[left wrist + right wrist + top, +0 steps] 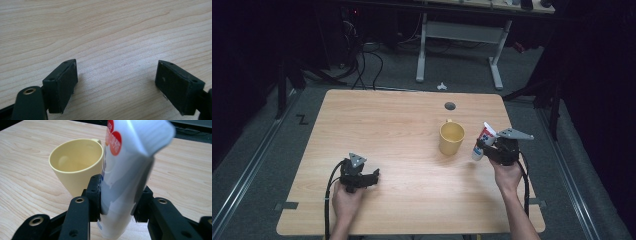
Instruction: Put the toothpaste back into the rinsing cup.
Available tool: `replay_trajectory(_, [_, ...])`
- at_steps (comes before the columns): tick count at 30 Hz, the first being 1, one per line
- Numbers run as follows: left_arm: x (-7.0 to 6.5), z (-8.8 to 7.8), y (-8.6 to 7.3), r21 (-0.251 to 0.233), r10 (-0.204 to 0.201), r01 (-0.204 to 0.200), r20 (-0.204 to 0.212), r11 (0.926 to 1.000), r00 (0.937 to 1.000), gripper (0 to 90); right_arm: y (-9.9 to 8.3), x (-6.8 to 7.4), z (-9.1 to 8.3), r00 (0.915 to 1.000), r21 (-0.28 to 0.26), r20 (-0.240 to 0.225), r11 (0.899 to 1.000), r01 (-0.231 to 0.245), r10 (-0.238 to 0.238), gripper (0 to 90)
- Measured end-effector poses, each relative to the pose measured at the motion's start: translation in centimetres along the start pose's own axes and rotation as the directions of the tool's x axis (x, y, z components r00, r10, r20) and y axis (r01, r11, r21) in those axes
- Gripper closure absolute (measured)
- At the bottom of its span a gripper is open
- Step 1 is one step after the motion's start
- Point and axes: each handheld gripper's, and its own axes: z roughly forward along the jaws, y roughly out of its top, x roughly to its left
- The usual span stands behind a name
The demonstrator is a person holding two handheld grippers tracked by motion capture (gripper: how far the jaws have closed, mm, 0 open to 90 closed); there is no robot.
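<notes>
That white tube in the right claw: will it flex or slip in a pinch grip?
The tube probably flexes: its walls look soft where the right claw clamps it. The glossy skin may slip. Held mid-body and tilted, it could pivot. It seems light.

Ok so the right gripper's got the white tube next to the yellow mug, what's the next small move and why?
Probably carry the tube sideways until it hangs over the mug's open mouth. The right gripper is shut on the tube, which is clear of the table and just beside the mug, and the mug stands upright and looks empty. The left gripper is open over bare wood.
</notes>
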Motion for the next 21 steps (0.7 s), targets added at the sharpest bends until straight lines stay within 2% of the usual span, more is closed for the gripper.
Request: replay_trajectory(21, [0.0, 0.0, 0.0, 0.000, 0.000, 0.000, 0.000, 1.0000, 1.0000, 18.5, 2.7, 1.1, -1.6, 0.9979, -0.048, -0.046, 0.998, 0.044, -0.046, 65.1])
